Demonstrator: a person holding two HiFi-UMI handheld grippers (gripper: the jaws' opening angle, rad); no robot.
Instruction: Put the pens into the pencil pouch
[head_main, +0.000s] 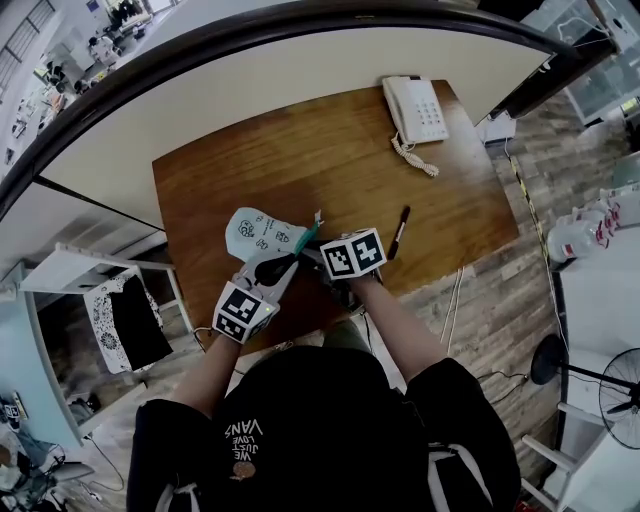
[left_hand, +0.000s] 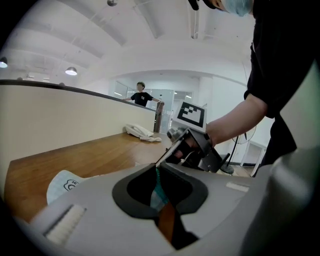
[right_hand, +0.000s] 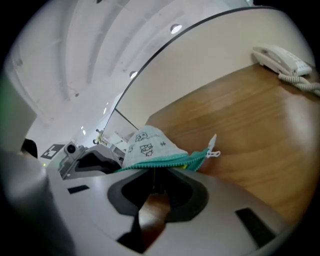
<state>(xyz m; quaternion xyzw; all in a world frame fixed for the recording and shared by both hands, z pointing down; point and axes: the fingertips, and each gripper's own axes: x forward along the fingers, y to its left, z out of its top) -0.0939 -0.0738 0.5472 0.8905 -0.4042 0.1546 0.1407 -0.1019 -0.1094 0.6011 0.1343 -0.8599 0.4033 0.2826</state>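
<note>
Two grippers were on the pouch. L gripper was pinched nearly shut on its teal zip edge. R gripper, facing it, was clamped on that same edge. The pouch sat right at both sets of tips, over the near part of the desk; couldn't tell if it rested there.

Judged soft, light and floppy, w/ no shape of its own. The mouth would prob. sag unless held apart at both sides, so the zip tape, the firmest bit, looked the best hold. Zip pull stuck out just beyond the R tips.

One pen lay on the desk, right of the R gripper, apart from it. It looked thin, stiff, smooth and apt to roll; best pinched mid-barrel. Phone was far beyond.

Pouch print was doodle faces, no legible words. Shirt print read "VANS".
</note>
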